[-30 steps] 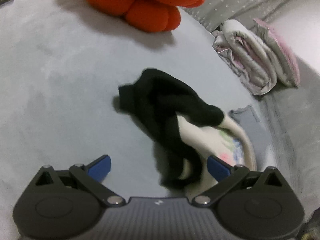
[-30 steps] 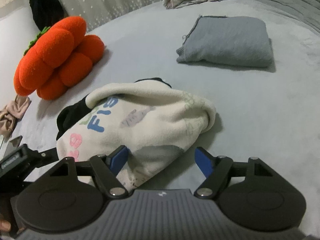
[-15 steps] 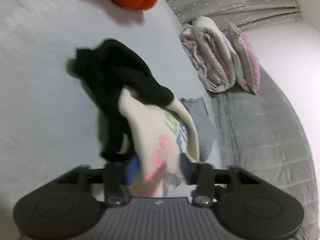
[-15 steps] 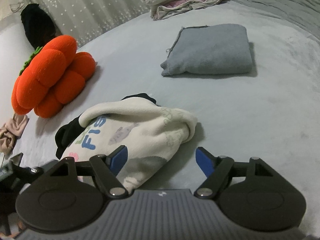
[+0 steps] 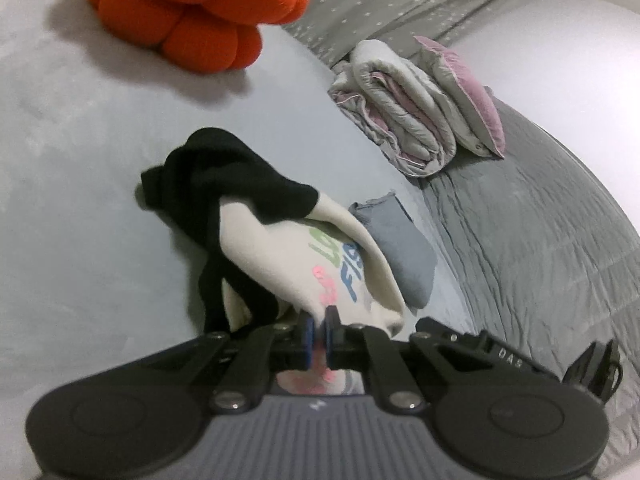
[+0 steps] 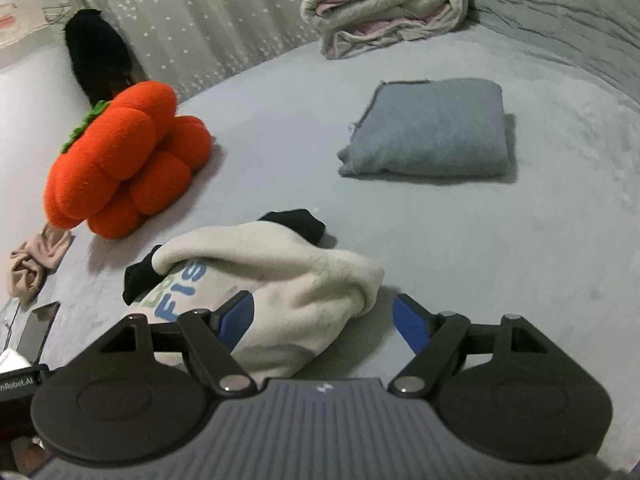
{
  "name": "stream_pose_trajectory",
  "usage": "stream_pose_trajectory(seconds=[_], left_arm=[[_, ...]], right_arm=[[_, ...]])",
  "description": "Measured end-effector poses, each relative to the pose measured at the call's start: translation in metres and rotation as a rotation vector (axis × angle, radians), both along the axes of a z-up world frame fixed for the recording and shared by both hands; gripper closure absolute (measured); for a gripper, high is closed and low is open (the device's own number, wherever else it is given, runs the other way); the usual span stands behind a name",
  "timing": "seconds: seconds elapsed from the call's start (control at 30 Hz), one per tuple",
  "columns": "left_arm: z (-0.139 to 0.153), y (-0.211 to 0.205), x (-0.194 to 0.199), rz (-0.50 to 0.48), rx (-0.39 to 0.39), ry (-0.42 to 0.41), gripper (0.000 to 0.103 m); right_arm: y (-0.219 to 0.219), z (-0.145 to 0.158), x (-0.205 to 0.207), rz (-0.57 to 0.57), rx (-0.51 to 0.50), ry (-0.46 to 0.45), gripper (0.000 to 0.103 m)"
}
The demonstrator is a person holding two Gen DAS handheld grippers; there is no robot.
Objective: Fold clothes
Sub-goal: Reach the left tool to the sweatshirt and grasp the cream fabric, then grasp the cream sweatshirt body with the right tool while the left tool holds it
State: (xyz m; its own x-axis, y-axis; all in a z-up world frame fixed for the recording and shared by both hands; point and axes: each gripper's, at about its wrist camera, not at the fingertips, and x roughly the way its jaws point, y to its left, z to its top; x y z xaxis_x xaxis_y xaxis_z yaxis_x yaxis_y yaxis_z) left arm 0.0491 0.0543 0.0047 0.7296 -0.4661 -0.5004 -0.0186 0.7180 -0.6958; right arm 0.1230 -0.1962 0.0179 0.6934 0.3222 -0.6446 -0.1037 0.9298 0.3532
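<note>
Pinching the cream sweater (image 5: pixel 288 264), left tongs (image 5: pixel 318 334) clamp its hem; right tongs (image 6: pixel 324 314) gape wide, revealing a phone (image 6: pixel 36 330).

Cream top (image 5: pixel 280 256), black sleeves (image 5: pixel 224 176), crumpled in a heap on the grey bed (image 5: pixel 80 160). Printed letters in blue, green and pink show on its front. Near hem raised off the bed, pinched; the rest trails down, black parts bunched at the far end. Folded grey garment (image 6: pixel 432 128) lies flat, well apart beyond it, edges squared.
</note>
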Motion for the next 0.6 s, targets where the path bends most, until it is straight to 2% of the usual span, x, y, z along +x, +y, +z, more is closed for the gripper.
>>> stream_pose_trajectory(seconds=[0.27,0.47,0.6], left_arm=[[0.018,0.018,-0.04,-0.083,0.076,-0.012,0.098],[0.014,0.028,-0.072,-0.169,0.129,0.002,0.098],[-0.002,0.038,-0.087,-0.21,0.147,0.035,0.098]], right_arm=[[0.009,0.009,-0.008,0.059,-0.008,-0.043,0.018],[0.021,0.01,-0.006,0.095,0.003,-0.049,0.017],[0.036,0.011,-0.005,0.135,0.014,-0.057,0.016]])
